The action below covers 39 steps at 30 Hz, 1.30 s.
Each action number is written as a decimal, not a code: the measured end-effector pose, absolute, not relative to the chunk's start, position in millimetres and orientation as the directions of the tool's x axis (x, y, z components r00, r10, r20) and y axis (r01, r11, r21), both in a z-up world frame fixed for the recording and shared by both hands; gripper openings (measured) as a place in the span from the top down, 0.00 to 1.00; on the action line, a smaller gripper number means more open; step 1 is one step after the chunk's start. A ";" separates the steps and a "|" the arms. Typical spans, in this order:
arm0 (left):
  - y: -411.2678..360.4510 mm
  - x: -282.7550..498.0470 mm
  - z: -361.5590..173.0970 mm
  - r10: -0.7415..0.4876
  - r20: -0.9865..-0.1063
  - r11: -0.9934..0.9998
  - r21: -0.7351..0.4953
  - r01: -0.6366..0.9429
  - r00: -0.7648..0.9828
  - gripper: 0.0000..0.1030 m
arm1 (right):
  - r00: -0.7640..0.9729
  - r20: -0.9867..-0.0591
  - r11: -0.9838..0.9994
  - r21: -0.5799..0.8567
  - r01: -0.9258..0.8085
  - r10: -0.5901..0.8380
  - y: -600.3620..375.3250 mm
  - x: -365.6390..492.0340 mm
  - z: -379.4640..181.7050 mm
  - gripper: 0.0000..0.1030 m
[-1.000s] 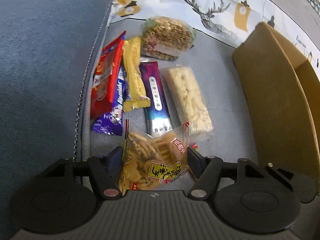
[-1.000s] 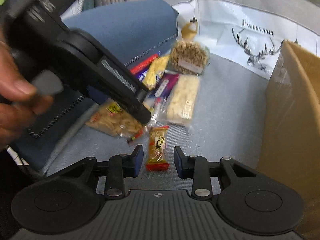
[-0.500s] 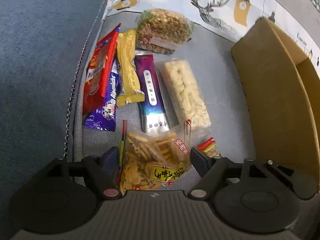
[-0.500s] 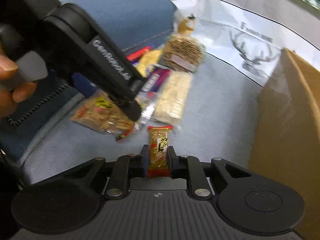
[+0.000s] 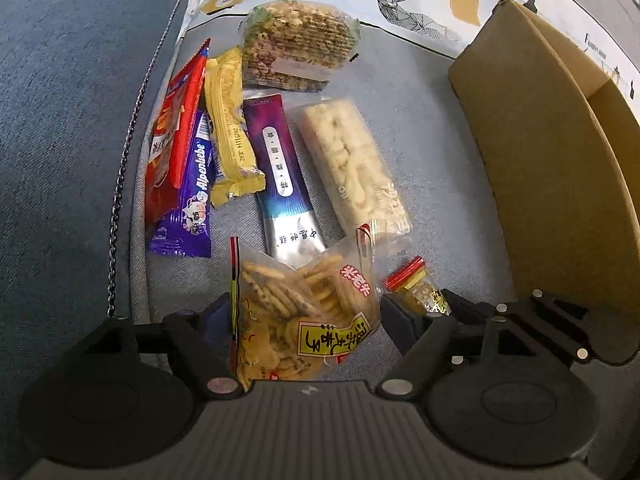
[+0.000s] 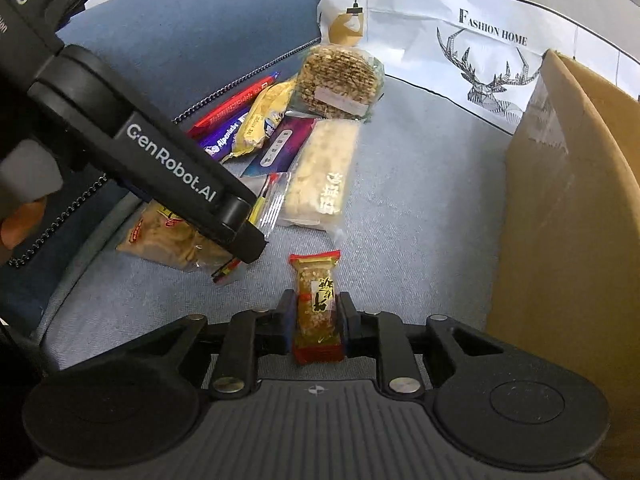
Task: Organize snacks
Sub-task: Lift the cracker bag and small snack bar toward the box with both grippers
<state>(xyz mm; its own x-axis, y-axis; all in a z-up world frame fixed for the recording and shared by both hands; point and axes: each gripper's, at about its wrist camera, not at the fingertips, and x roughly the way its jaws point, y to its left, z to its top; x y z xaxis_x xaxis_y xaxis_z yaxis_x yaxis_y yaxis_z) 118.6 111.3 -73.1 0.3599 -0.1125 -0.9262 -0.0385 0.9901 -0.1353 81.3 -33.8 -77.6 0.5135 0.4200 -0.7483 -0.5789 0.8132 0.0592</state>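
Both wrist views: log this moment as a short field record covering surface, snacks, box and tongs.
surface: grey fabric cushion
loose snacks: red, purple, yellow, clear packets in a row
left tongs: around the clear cracker bag, grip uncertain
right tongs: closed on small red-ended peanut bar
box: brown cardboard box, at right

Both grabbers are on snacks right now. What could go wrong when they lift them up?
1. The left gripper straddles the wide cracker bag; the crinkly plastic might slip, or the crackers could get crushed.
2. The right gripper pinches the small red-ended snack bar near one end, so it may droop or swing.
3. The cardboard box stands close on the right; a lifted snack could hit its wall.
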 end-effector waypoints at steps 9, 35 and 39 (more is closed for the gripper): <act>108.9 113.1 -59.0 -0.097 -0.898 0.992 -0.124 -0.035 0.429 0.27 | 0.547 -0.722 0.816 0.041 -0.577 0.423 -38.8 77.7 -70.5 0.83; 56.9 48.0 46.0 0.024 -0.513 0.993 -0.086 -0.079 0.858 0.26 | 0.755 -0.435 0.831 -0.024 -0.555 0.491 -104.1 31.8 22.5 0.83; 35.8 54.7 46.7 0.014 -0.511 0.996 -0.069 -0.058 0.859 0.26 | 0.795 -0.382 0.855 -0.023 -0.517 0.471 -133.6 32.9 40.6 0.83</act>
